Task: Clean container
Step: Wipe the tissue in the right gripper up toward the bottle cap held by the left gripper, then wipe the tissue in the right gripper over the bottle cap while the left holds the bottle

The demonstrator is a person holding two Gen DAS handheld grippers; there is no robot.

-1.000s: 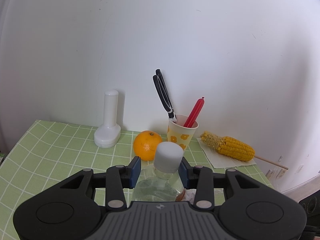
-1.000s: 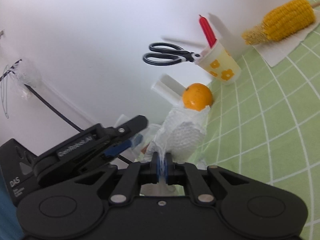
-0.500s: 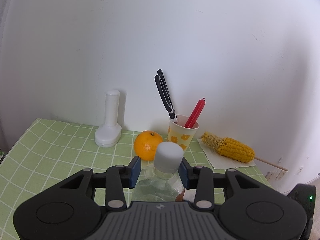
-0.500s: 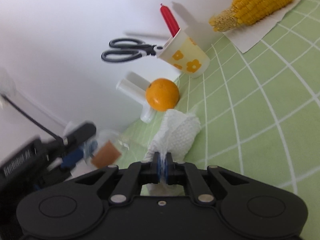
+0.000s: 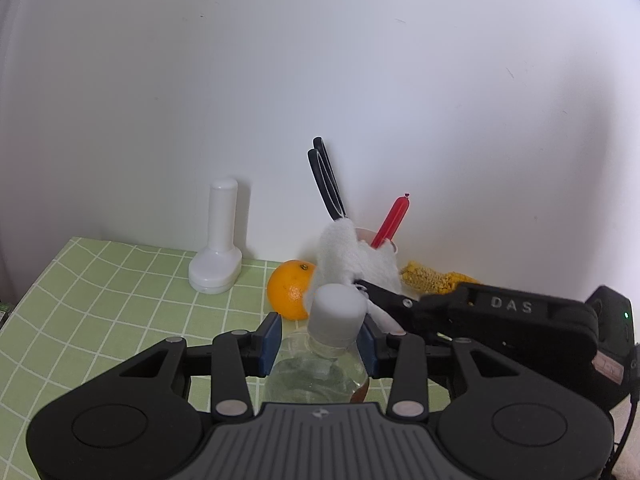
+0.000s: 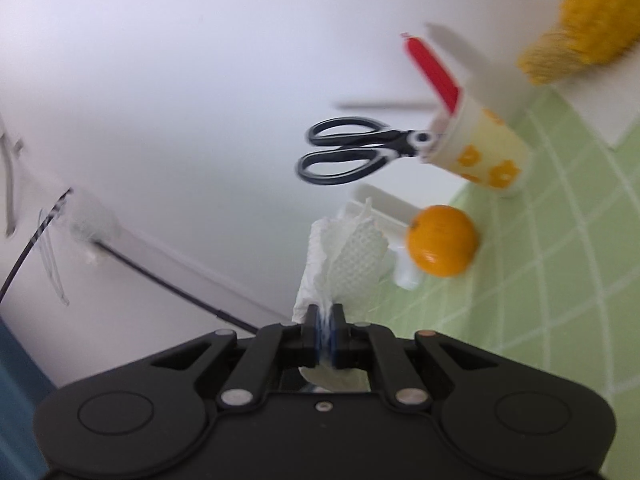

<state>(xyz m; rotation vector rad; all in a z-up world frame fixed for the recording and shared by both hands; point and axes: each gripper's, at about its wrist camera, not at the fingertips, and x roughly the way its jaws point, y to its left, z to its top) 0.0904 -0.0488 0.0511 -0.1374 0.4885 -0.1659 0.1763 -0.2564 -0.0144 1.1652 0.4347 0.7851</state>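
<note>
My left gripper is shut on a clear plastic bottle with a grey-white cap, held upright above the green checked tablecloth. My right gripper is shut on a crumpled white paper towel. In the left wrist view the right gripper reaches in from the right, and its paper towel sits just behind and above the bottle's cap, close to it; contact cannot be told. The bottle does not show in the right wrist view.
On the cloth by the white wall stand a white stand-shaped object, an orange, a flowered paper cup holding black scissors and a red stick, and a corn cob on a napkin.
The right gripper has swung in from the lower right with the paper towel and now sits beside the bottle's cap. The left gripper and bottle have barely moved.
</note>
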